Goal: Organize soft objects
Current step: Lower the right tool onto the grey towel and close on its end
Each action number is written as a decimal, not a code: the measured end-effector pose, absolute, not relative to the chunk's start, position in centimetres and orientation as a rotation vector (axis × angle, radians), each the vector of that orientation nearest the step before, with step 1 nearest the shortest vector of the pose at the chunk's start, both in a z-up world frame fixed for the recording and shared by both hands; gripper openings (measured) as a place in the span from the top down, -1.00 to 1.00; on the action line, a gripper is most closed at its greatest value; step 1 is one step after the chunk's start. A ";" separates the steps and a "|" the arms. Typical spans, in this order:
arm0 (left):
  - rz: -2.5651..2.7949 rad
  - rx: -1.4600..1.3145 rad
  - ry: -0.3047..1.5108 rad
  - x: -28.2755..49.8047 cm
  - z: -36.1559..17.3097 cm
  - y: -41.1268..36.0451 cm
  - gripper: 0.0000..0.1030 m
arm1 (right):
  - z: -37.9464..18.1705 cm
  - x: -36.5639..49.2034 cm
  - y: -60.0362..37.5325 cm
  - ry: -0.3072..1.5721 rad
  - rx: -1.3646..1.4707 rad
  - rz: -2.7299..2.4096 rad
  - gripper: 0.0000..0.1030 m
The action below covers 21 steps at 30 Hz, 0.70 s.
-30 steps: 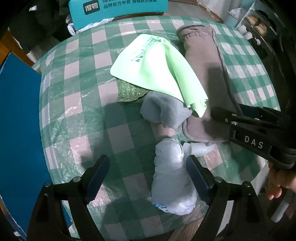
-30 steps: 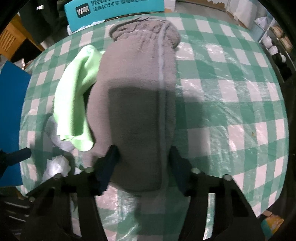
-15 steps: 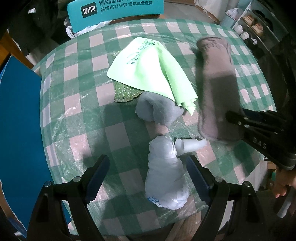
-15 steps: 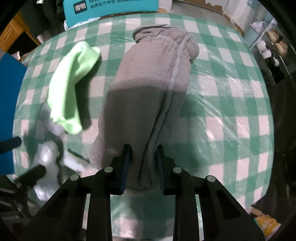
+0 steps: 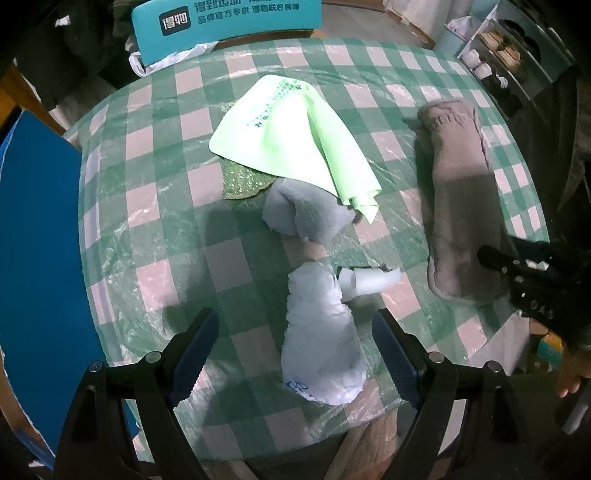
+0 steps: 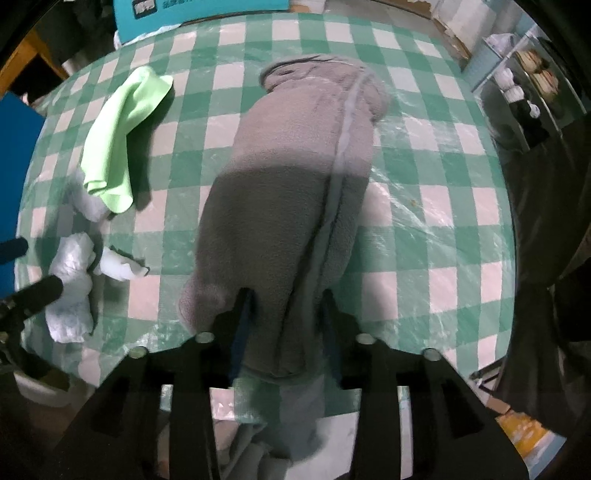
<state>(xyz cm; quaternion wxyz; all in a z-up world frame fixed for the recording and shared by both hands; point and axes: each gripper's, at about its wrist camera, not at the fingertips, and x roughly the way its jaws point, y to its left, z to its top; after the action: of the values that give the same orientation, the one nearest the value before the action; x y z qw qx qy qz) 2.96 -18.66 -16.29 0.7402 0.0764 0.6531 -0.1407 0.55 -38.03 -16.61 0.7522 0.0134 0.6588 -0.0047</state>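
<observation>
Right gripper [image 6: 286, 306] is clamped on the near end of the grey fleece piece [image 6: 295, 192], both fingers pressed into the fabric at the table's near edge. Only the right wrist view shows this grasp; in the left wrist view the same gripper [image 5: 517, 273] appears as a dark body over the fleece's [image 5: 458, 206] near end, its fingertips not discernible. Left gripper [image 5: 295, 354] stands released, jaws wide, straddling the white crumpled bag [image 5: 321, 339] without touching it.

Fleece piece: long, thick, soft-napped, with a lengthwise seam and a gathered far end; it lies flat along the right side of the checked tablecloth [image 5: 155, 206].

Left wrist view alone shows printed text on the light green cloth [image 5: 295, 136], which drapes over a pale grey soft item [image 5: 306, 218] and a glittery green piece [image 5: 243, 181] at table centre. A teal sign [image 5: 229, 22] stands beyond the far edge.
</observation>
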 end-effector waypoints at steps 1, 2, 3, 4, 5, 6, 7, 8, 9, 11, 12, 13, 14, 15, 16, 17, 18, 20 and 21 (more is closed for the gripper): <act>-0.310 0.172 1.434 3.0 -16.3 -18.8 -0.67 | -16.1 -0.2 -38.7 1.434 0.038 -0.013 0.00; -0.310 0.176 1.435 2.8 -16.4 -18.9 -0.67 | -15.6 -0.4 -39.3 1.427 0.052 -0.020 -0.14; -0.311 0.180 1.436 2.7 -16.4 -19.0 -0.67 | -15.1 -0.6 -40.0 1.415 0.069 -0.026 -0.39; -0.311 0.181 1.438 2.7 -16.5 -19.1 -0.67 | -14.8 -0.6 -40.3 1.405 0.078 -0.029 -0.41; -0.310 0.181 1.440 2.7 -16.6 -19.2 -0.67 | -14.4 -0.5 -40.5 1.394 0.095 -0.026 -0.40; -0.308 0.180 1.444 2.7 -16.8 -19.2 -0.67 | -14.1 -0.5 -40.7 1.386 0.116 -0.026 -0.40; -0.307 0.181 1.450 2.7 -17.0 -19.2 -0.67 | -14.1 -0.2 -40.7 1.382 0.132 -0.027 -0.41; -0.308 0.182 1.456 2.7 -17.3 -19.3 -0.67 | -13.9 0.3 -40.7 1.376 0.156 -0.029 -0.41; -0.308 0.184 1.462 2.7 -17.5 -19.3 -0.67 | -13.8 0.4 -40.9 1.367 0.179 -0.031 -0.41; -0.307 0.188 1.473 2.6 -18.0 -19.4 -0.67 | -13.9 1.7 -40.9 1.352 0.212 -0.036 -0.41; -0.304 0.192 1.480 2.7 -18.3 -19.4 -0.67 | -13.8 2.1 -41.0 1.344 0.224 -0.041 -0.41; -0.303 0.195 1.485 2.7 -18.5 -19.3 -0.67 | -13.7 2.3 -40.6 1.339 0.228 -0.046 -0.41; -0.303 0.196 1.488 2.7 -18.6 -19.4 -0.67 | -13.7 2.8 -40.5 1.334 0.234 -0.053 -0.41; -0.305 0.195 1.490 2.8 -18.8 -19.5 -0.67 | -13.8 3.1 -40.4 1.330 0.239 -0.060 -0.41; -0.306 0.194 1.490 3.0 -18.9 -19.6 -0.65 | -14.1 3.2 -40.3 1.326 0.244 -0.065 -0.41; -0.306 0.193 1.489 3.0 -19.0 -19.6 -0.63 | -14.2 3.5 -40.2 1.324 0.248 -0.071 -0.41; -0.306 0.197 1.488 3.1 -19.1 -19.6 -0.56 | -14.4 3.9 -40.0 1.324 0.250 -0.076 -0.41; -0.302 0.203 1.489 2.9 -19.4 -19.4 -0.30 | -14.9 4.4 -39.6 1.327 0.245 -0.086 -0.41; -0.294 0.207 1.494 3.0 -19.6 -19.3 -0.05 | -15.1 4.6 -39.4 1.329 0.240 -0.092 -0.41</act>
<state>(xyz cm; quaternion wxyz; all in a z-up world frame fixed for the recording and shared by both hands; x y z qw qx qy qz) 3.02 -19.27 -19.59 0.7189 0.0938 0.6758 -0.1331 4.60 -39.38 -15.13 0.7795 0.1111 0.6151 -0.0426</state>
